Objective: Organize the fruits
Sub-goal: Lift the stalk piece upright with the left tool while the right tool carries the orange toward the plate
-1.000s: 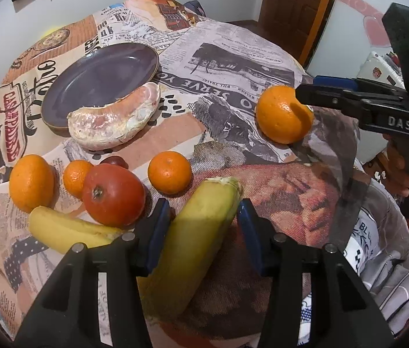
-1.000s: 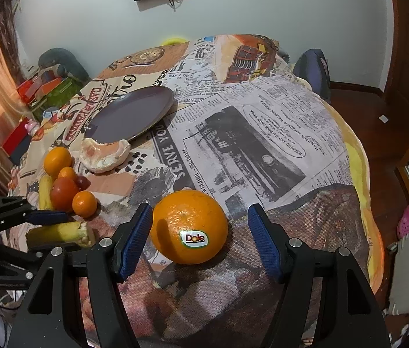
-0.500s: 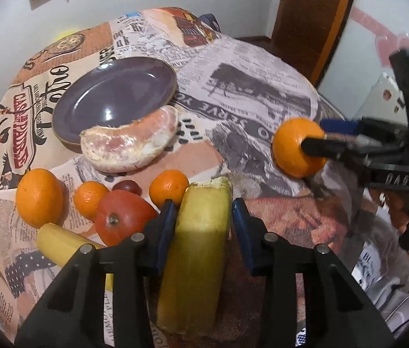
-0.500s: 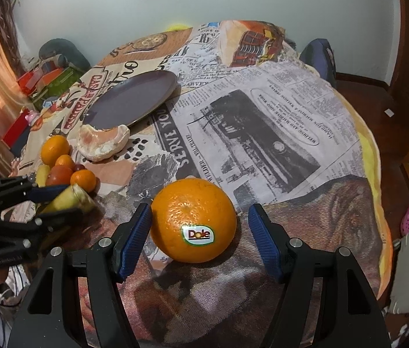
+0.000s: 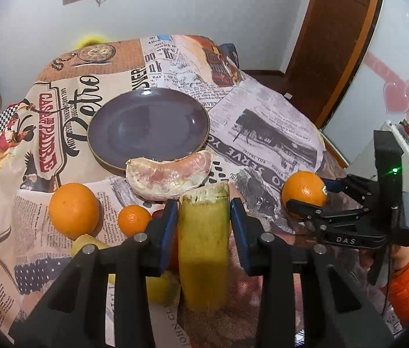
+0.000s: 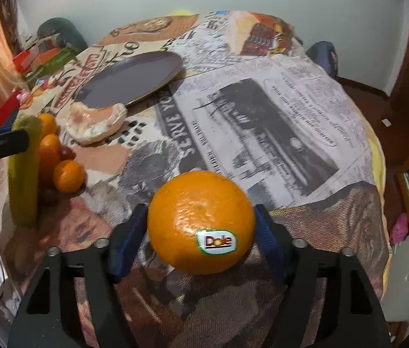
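Both tongs are clamped on fruit: the left tongs (image 5: 201, 217) grip a yellow-green banana (image 5: 203, 249) at lower centre of the left view, standing nearly upright with its cut end on top, and the right tongs (image 6: 201, 232) pinch a big orange (image 6: 201, 221) with a Dole sticker at lower centre of the right view. Whether either fruit is clear of the cloth-covered desk (image 6: 262, 121) I cannot tell. A banana is soft and bruises under pressure, so the mid-length hold looks sensible if kept gentle. An orange is firm, round and fairly heavy, likely to roll out unless held across its widest part, as here. An empty purple plate (image 5: 146, 129) sits in the upper middle, with a peeled grapefruit segment (image 5: 169, 178) touching its near rim and smaller oranges (image 5: 74, 210) at left.
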`<state>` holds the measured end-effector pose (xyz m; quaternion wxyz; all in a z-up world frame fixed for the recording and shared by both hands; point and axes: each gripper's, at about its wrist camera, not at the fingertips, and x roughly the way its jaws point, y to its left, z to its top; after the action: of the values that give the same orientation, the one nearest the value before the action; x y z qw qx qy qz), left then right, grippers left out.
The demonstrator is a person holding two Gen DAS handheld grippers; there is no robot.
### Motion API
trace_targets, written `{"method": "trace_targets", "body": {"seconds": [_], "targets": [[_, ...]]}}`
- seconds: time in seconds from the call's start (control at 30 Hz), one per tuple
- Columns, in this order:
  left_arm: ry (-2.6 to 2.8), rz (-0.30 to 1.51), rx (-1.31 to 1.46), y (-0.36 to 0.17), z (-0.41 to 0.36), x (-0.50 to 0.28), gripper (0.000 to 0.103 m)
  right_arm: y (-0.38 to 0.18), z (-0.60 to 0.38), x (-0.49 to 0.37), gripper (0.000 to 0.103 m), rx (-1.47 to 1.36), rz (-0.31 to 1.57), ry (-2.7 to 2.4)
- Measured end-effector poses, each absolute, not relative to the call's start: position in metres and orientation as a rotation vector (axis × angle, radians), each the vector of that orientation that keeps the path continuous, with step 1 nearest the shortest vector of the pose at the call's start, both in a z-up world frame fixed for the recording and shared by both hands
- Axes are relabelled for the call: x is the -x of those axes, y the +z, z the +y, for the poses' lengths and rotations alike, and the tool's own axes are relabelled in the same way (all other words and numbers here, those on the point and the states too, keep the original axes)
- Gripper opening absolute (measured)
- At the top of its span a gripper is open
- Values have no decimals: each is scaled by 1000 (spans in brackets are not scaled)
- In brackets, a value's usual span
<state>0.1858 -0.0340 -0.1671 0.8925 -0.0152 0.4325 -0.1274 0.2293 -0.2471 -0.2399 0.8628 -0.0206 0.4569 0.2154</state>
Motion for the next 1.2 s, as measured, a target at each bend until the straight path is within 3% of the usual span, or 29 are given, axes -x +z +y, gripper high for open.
{"method": "trace_targets", "body": {"seconds": [0.67,1.2], "targets": [[-211,725,92,-110,-6,-161,37,-173,-214,-225,67,12,769,492],[-108,621,106,-87,35,-184,37,-137,-183,-244,67,31,657,528]]}}
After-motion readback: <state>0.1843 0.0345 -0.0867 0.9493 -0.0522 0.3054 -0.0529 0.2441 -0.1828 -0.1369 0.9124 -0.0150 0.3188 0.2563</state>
